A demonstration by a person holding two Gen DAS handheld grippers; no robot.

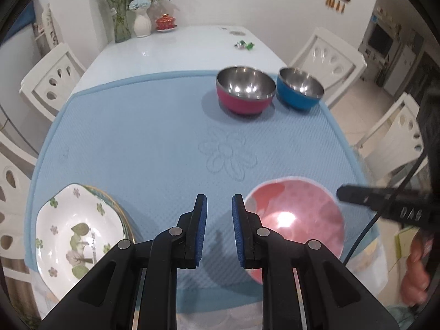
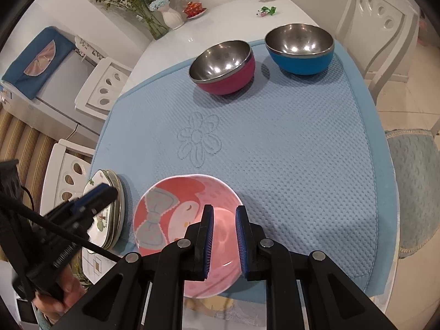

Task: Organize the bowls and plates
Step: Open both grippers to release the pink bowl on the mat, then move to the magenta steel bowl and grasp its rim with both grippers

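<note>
On the bench [image 1: 192, 41] lies a blue mat [image 1: 165, 126], and all the dishes sit on it. At the far right of the mat stand two steel-lined bowls side by side, close but apart: a magenta bowl [image 1: 245, 90] on the left and a blue bowl [image 1: 299, 89] on the right, both upright and empty. At the near left edge rests a stack of plates [image 1: 74, 236], the top one white with a flower and leaf print. To its right, near the middle of the near edge, sits a pink bowl [image 2: 176, 211] with a cartoon face and a grey bow printed inside.

The left gripper [image 1: 219, 231] hangs above bare mat between the plates and the pink bowl; its jaws are drawn in to their narrow gap and hold nothing. The right gripper [image 2: 224, 243] hangs over the pink bowl's near side, jaws likewise closed to a narrow gap and empty, with no sure contact with the bowl.

White chairs [image 1: 49, 82] stand round the bench, and vases of flowers [image 1: 132, 8] sit at its far left end.
</note>
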